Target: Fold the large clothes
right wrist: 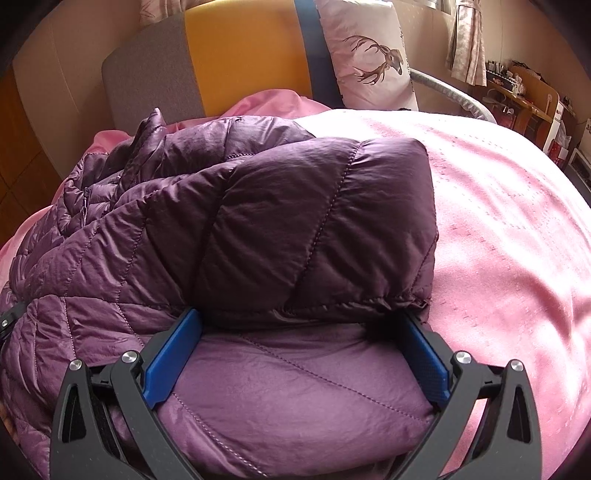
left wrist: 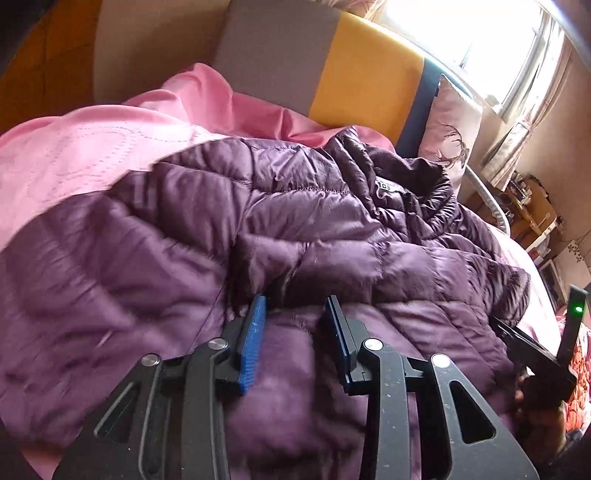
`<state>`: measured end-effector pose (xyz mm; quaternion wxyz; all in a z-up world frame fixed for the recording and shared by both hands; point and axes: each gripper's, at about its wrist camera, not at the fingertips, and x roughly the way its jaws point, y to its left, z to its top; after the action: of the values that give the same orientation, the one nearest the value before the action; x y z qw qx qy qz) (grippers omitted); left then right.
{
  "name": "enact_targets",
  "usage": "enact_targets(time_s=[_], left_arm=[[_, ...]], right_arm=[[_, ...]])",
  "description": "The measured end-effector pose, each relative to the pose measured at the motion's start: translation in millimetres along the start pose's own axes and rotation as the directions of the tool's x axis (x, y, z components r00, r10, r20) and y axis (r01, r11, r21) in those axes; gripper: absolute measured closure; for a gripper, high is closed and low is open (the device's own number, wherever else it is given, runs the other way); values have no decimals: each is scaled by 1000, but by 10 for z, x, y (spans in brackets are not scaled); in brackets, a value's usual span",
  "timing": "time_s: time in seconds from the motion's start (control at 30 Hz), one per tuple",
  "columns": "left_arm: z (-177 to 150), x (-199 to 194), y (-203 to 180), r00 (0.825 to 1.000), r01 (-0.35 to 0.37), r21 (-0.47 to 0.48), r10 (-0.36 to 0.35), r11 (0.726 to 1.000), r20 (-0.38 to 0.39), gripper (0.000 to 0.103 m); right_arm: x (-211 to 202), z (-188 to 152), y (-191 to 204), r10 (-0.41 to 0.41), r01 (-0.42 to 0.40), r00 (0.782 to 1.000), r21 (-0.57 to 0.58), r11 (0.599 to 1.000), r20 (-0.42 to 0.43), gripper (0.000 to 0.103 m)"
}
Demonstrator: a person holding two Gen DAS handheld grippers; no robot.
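A purple quilted down jacket lies on the pink bed cover; its collar with a label is at the upper right of the left wrist view. My left gripper is open just above the jacket's middle, nothing between its blue pads. In the right wrist view the jacket has a sleeve or side folded over the body. My right gripper is open wide, its blue pads at either side of that folded part's hem. The right gripper's body also shows at the right edge of the left wrist view.
A grey, yellow and blue headboard stands behind the bed. A deer-print pillow leans on it. A bright window with curtains and wooden shelves are at the right. Pink cover spreads right of the jacket.
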<state>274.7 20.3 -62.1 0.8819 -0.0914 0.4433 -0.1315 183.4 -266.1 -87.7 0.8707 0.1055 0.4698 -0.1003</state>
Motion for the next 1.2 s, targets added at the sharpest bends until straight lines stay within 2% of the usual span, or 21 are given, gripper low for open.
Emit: enact_targets(time_s=[0.03,0.1,0.27,0.37,0.5,0.6,0.67,0.77,0.83,0.9,1.0,1.03,1.07,1.1,1.17,1.2], left_arm=[[-38,-91,-19,1000,-12,2,12,1000,10,52],[-223,-369,-51,998,-35,8,34,999,47,34],[-781,-784,-18,998,-47,36,46,998,44,34],[-1105,-1024,41,996,-70,59,67,996,58,34],[-1431,-1099,134,996,-82,76,80,994,28,34],[-1562,-1157,163,996,-84,77,81,994,39,34],[-1600,-1224,182,996,-77,56,74,995,47,34],[-1629,-1379,292,997,-38,-4,38,999,63,34],[-1618,-1525,467,996,-28,-70,34,997,85,32],[-1611,-1689,752,991,-47,-171,67,984,116,28],[-1611,-1925,1310,979,-72,-342,132,937,154,28],[-1624,-1999,1540,975,-81,-410,159,908,158,28],[-1646,-2081,1844,971,-76,-506,179,859,157,28],[-1677,-2146,2059,970,-55,-573,180,818,165,28],[-1733,-2272,2536,964,-2,-699,187,715,189,28],[-1759,-2314,2697,961,20,-730,188,683,202,28]], right_arm=[[2,1,-3,2,-2,1000,2,1000,0,2],[2,4,-7,3,-3,1000,2,1000,0,2],[-29,27,-7,0,0,1000,2,1000,-7,2],[-217,24,29,-16,16,1000,-12,1000,-13,2],[-655,-202,137,69,-67,997,-53,996,26,2],[-859,-535,290,129,-132,991,-119,984,-31,2],[-949,-788,384,136,-143,989,-162,976,-56,2],[-970,-1083,430,115,-121,992,-178,977,-41,2],[-970,-1166,370,136,-136,991,-144,980,-10,2],[-956,-1196,333,153,-152,988,-125,980,-1,2],[-938,-1208,337,158,-156,987,-128,979,8,2],[-931,-1191,323,160,-158,987,-127,979,10,2],[-930,-1194,322,163,-160,987,-125,979,12,2],[-932,-1202,318,165,-162,986,-124,979,13,2],[-936,-1204,314,165,-162,986,-124,979,15,2],[-938,-1203,313,165,-162,986,-125,979,15,2]])
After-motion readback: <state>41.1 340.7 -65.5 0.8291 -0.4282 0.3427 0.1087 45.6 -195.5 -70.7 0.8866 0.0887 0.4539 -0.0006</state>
